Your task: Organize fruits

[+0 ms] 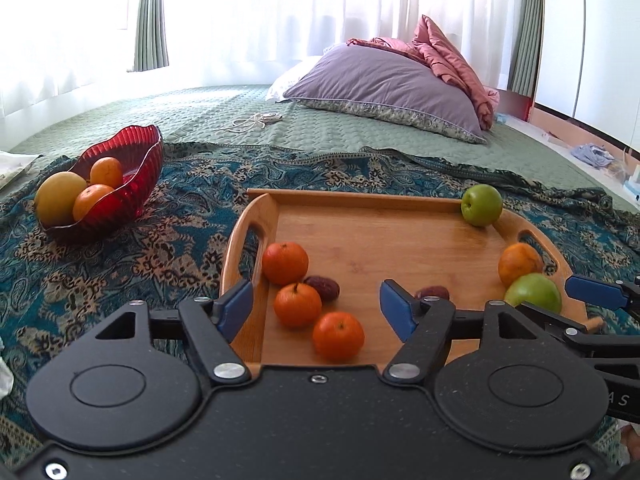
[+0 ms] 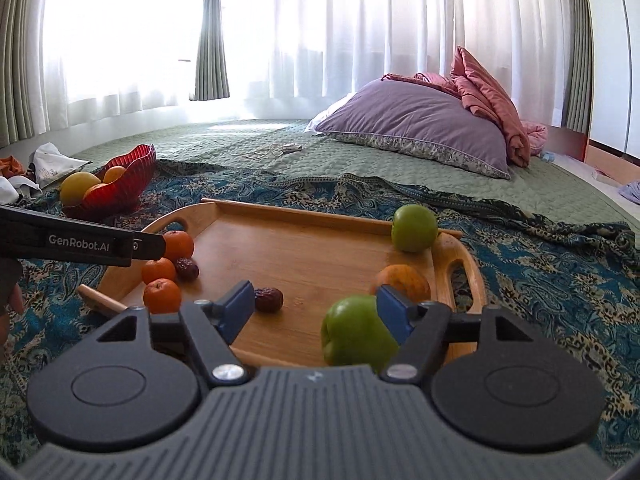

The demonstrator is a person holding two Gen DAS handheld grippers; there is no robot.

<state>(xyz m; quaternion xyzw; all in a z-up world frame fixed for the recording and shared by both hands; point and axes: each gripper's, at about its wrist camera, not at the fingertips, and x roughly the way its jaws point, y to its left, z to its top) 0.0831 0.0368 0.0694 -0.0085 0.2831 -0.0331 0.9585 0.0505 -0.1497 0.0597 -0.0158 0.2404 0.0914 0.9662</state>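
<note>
Near green apple (image 2: 356, 332) just inside right gripper (image 2: 316, 312), jaws spread, nothing held | left gripper (image 1: 316, 310) spread over mandarins (image 1: 297, 304) | risk: round fruit rolls across wooden tray (image 1: 380, 236) if nudged

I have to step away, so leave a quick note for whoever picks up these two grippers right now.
Left gripper: open, empty, over the tray's near left.
Right gripper: open, near green apple partly between its fingers, not gripped.
Wooden tray holds three tangerines, an orange, two dates, two green apples.
Red bowl, left of the tray, already holds three fruits.
Left: sort the tray's fruit.
</note>
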